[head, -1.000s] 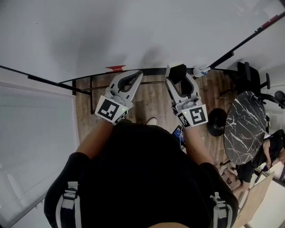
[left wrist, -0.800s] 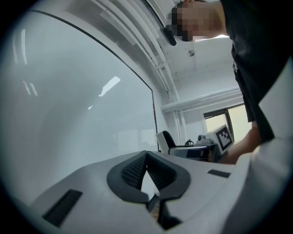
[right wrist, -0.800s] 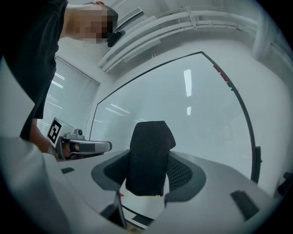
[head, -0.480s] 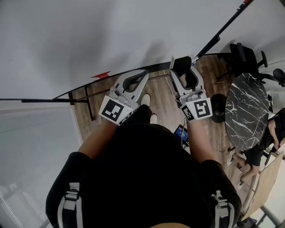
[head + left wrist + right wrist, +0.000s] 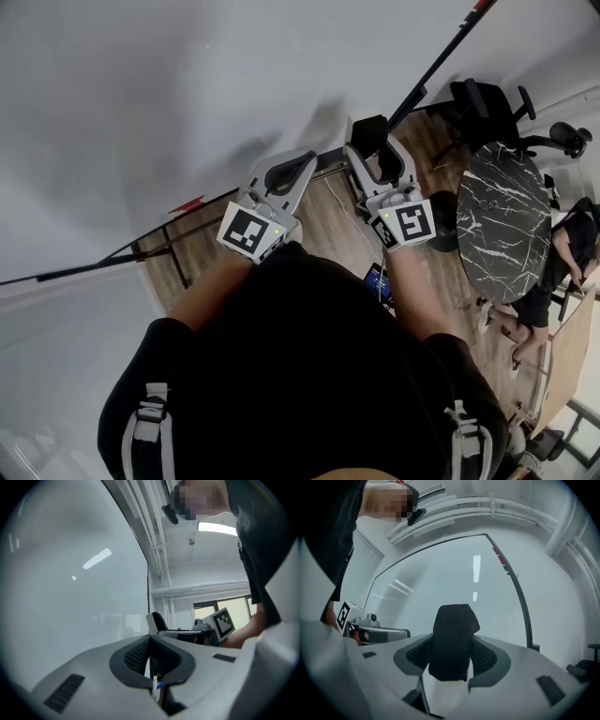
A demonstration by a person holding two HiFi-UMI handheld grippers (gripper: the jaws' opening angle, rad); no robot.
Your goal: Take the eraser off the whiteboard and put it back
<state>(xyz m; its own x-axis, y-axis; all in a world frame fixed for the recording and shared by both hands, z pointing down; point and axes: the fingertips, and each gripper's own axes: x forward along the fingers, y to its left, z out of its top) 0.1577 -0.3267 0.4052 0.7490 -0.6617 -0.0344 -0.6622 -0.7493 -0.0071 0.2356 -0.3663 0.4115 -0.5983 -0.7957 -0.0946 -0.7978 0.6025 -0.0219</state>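
1. Two tools are held out side by side near the middle of the head view, both pointing at the whiteboard [image 5: 169, 84], which fills the upper left half of that frame.
2. The left tool [image 5: 302, 159] is closed: its dark pads meet tip to tip, and it carries nothing.
3. The right tool [image 5: 373, 145] stands fairly wide, with its pads pressed on both sides of the eraser [image 5: 453, 630].
4. The eraser is a black felt block, upright between the pads, and its top rises above them. It sits in front of the board's pale surface; whether it touches the board cannot be told.
5. The board is clean and glossy, showing only reflected strips of light. A thin black frame [image 5: 431, 70] runs along its edge, slanting toward the upper right. A small red mark [image 5: 187, 203] sits on the lower border at centre left.
6. Below the board is a wooden floor [image 5: 333, 230] of brown planks.
7. At the right of the head view stands a round table [image 5: 502, 225] with a dark marbled top. Black office chairs [image 5: 483, 108] are above it, and a seated person [image 5: 558, 272] is at the far right edge.
8. The left tool's view shows white pipes [image 5: 157, 531] along the ceiling and a lit ceiling lamp [image 5: 218, 527] at upper right.
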